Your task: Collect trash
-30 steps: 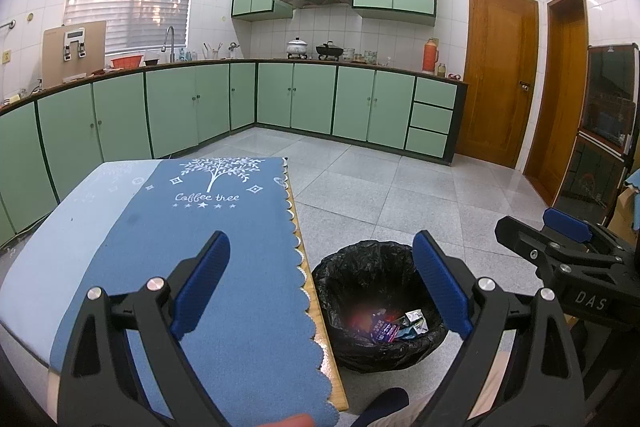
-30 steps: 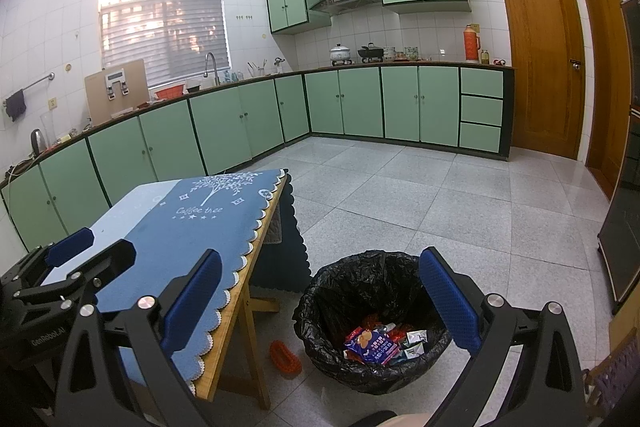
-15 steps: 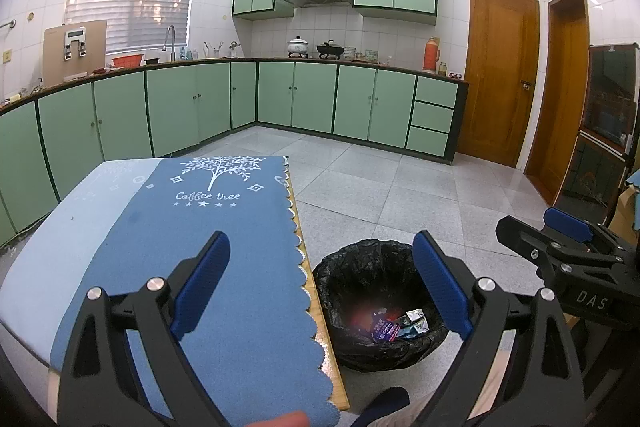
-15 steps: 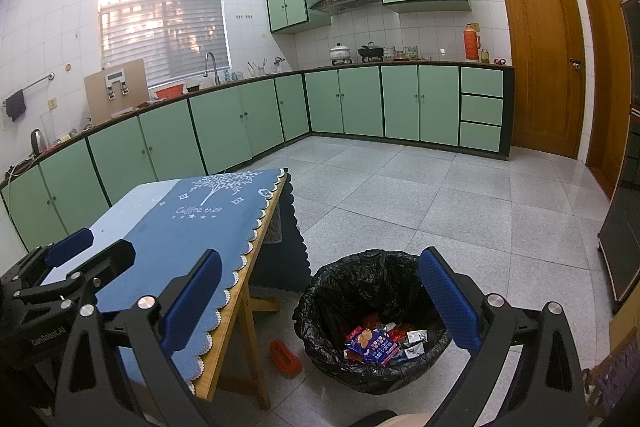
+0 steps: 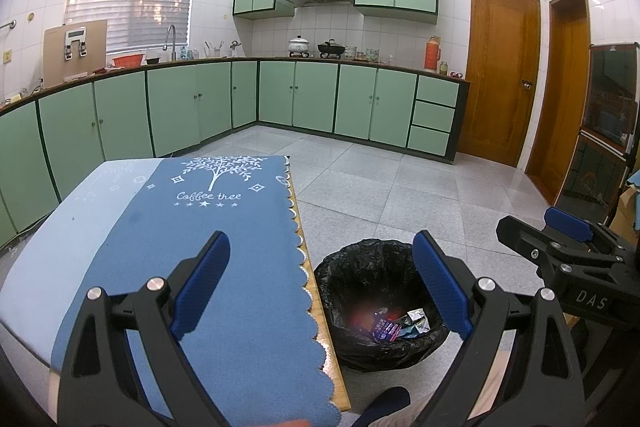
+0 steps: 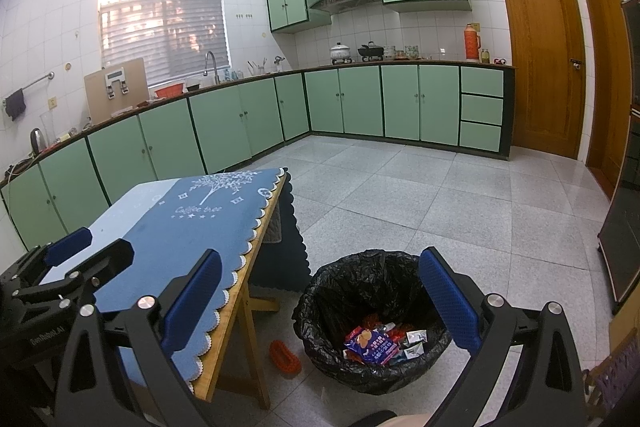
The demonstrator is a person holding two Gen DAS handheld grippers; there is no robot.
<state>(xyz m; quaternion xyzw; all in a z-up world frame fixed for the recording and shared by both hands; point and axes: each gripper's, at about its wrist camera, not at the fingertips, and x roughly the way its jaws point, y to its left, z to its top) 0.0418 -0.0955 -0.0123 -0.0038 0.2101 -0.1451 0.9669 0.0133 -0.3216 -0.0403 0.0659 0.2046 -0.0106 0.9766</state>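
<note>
A bin lined with a black bag [image 5: 380,303] stands on the floor right of the table; it also shows in the right wrist view [image 6: 372,319]. Several snack wrappers [image 6: 376,343] lie in its bottom, also seen in the left wrist view [image 5: 396,325]. My left gripper [image 5: 320,283] is open and empty, held above the table's right edge and the bin. My right gripper [image 6: 320,299] is open and empty, held above the bin. Each gripper shows at the edge of the other's view, the right one [image 5: 560,251] and the left one [image 6: 60,267].
The wooden table carries a blue "Coffee tree" cloth [image 5: 192,227] with nothing on it. A small orange object [image 6: 284,357] lies on the tiled floor between a table leg and the bin. Green cabinets line the far walls; wooden doors [image 5: 500,71] stand at the right.
</note>
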